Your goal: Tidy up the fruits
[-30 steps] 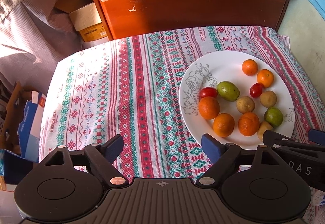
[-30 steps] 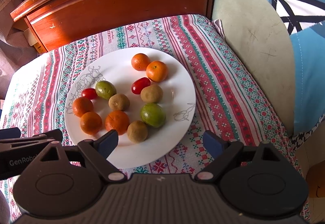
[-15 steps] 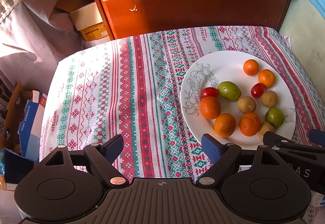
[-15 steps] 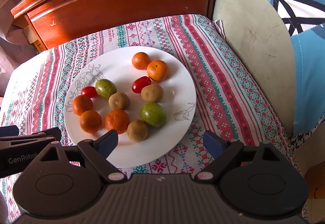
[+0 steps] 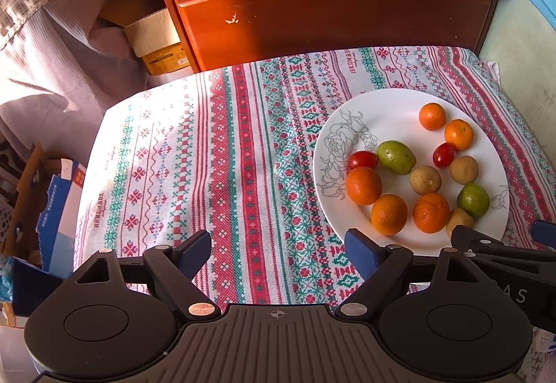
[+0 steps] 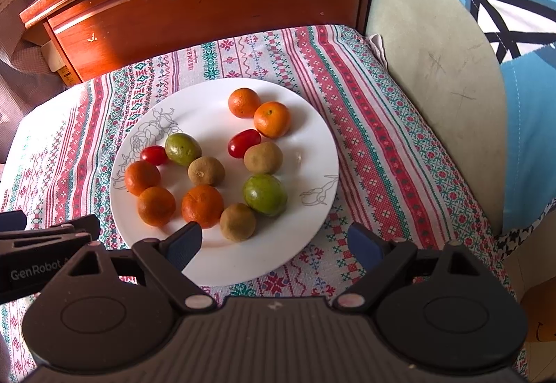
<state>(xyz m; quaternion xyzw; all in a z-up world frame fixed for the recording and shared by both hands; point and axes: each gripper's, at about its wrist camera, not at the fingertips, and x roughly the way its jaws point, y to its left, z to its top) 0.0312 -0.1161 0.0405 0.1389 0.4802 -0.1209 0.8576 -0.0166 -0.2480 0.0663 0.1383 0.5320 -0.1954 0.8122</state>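
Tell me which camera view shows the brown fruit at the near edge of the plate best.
The right wrist view: the nearest brown fruit lies whole and unblocked on the plate. In the left wrist view it is partly hidden behind the right hand-held gripper.

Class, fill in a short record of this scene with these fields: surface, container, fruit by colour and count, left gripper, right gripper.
surface: patterned tablecloth
container: white plate with a line-drawn flower
oranges: five, e.g.
green fruits: two, e.g.
brown fruits: three, e.g.
red tomatoes: two, e.g.
left gripper: open, empty, over bare cloth beside the plate
right gripper: open, empty, over the plate's near edge
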